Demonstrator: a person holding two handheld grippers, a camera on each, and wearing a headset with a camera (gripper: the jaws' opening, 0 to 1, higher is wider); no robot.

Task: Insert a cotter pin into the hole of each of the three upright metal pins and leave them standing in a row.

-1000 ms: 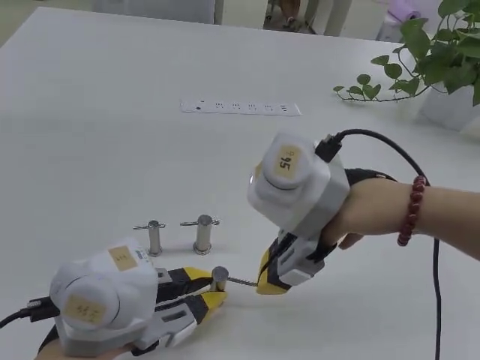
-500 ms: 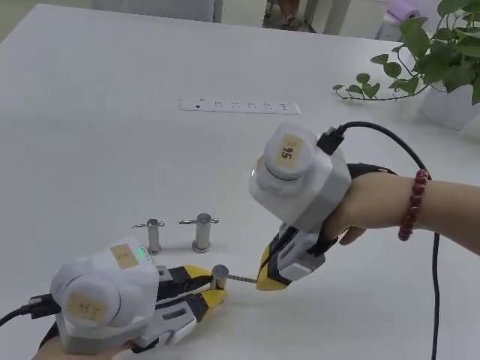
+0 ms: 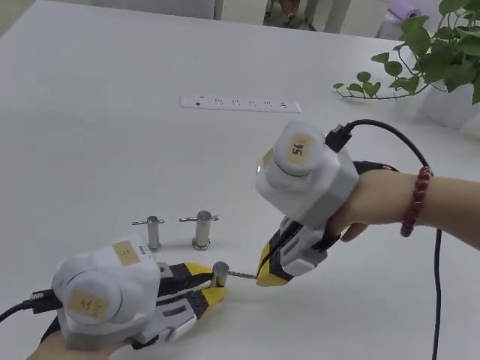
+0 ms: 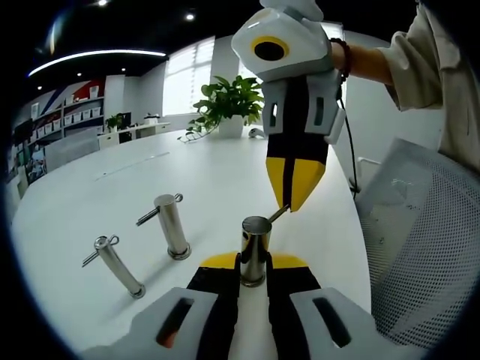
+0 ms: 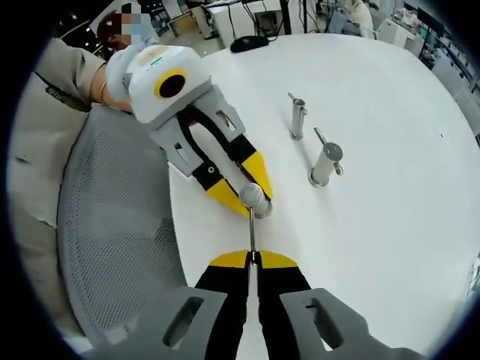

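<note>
Tabletop [image 3: 112, 112]: left gripper [image 3: 208, 285] clamps metal pin [image 3: 220, 273], right gripper's [image 3: 267, 279] cotter pin [image 3: 241, 277] touching.

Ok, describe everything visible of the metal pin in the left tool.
The metal pin is a shiny steel-looking cylinder with a flat round top. It stands upright on the white table, clamped low between the left tool's yellow-tipped jaws. The right tool holds a cotter pin to its upper side; whether that is in the hole is unclear.
</note>
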